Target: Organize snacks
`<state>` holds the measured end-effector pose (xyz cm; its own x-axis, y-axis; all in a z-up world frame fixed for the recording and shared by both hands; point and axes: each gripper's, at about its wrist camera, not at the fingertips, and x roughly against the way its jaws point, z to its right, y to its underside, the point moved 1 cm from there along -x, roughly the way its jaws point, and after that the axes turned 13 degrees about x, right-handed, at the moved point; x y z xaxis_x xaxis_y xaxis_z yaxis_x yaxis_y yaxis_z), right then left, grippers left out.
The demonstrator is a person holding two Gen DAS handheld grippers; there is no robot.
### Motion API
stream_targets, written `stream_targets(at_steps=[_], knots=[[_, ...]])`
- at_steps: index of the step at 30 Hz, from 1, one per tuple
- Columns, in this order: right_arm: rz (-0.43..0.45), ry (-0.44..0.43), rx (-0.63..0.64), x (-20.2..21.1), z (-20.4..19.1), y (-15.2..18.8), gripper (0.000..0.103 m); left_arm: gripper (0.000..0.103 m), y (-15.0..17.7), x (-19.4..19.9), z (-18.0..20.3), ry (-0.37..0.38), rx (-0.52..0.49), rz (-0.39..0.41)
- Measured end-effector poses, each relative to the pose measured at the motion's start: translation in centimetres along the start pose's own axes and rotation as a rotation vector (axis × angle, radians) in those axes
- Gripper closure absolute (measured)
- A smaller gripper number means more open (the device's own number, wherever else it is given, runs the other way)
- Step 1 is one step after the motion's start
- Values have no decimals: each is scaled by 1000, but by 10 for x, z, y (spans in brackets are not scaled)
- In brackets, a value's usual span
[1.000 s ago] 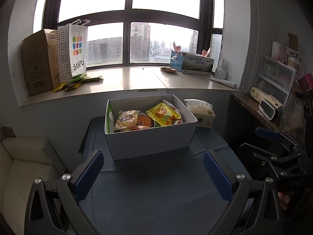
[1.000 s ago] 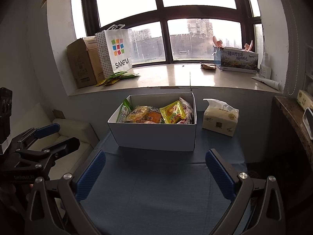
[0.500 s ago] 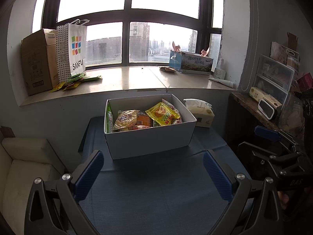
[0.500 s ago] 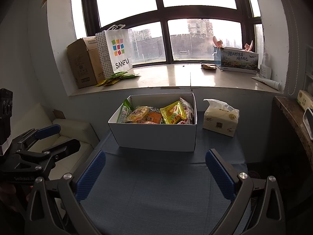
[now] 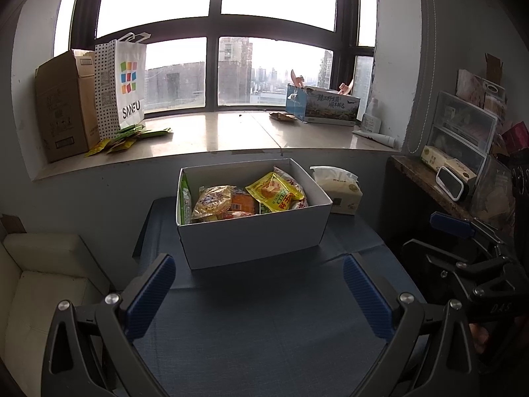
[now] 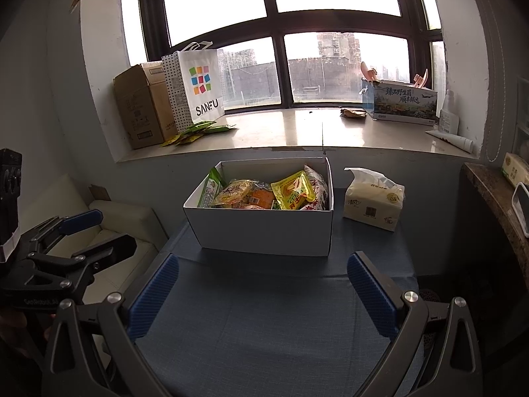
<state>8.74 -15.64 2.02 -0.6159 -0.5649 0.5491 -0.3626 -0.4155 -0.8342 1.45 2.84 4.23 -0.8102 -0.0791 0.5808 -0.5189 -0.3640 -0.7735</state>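
Jaws of the left gripper (image 5: 258,292) and right gripper (image 6: 263,289) are held wide apart at the bottom of each frame, with nothing gripped. Snacks (image 5: 246,197) are seen packed in a white box (image 5: 254,238) at centre frame on a blue table (image 5: 261,324). A tissue pack (image 6: 373,200) is set just right of the box.

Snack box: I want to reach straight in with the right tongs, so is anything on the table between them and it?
Nothing visible. Only bare blue table lies between the open right tongs and the snack box.
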Motion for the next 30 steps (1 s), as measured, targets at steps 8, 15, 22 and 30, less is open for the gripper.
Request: stream_targets(at_steps=[8, 15, 22, 30], knots=[[2, 0, 0, 1, 1, 0, 0, 0, 0, 0, 0, 1, 0, 0], [2, 0, 0, 1, 1, 0, 0, 0, 0, -1, 0, 0, 0, -1], [3, -1, 5, 2, 2, 0, 0, 0, 0, -1, 0, 2, -2, 1], [2, -1, 6, 2, 2, -1, 0, 0, 0, 0, 0, 8, -5, 0]])
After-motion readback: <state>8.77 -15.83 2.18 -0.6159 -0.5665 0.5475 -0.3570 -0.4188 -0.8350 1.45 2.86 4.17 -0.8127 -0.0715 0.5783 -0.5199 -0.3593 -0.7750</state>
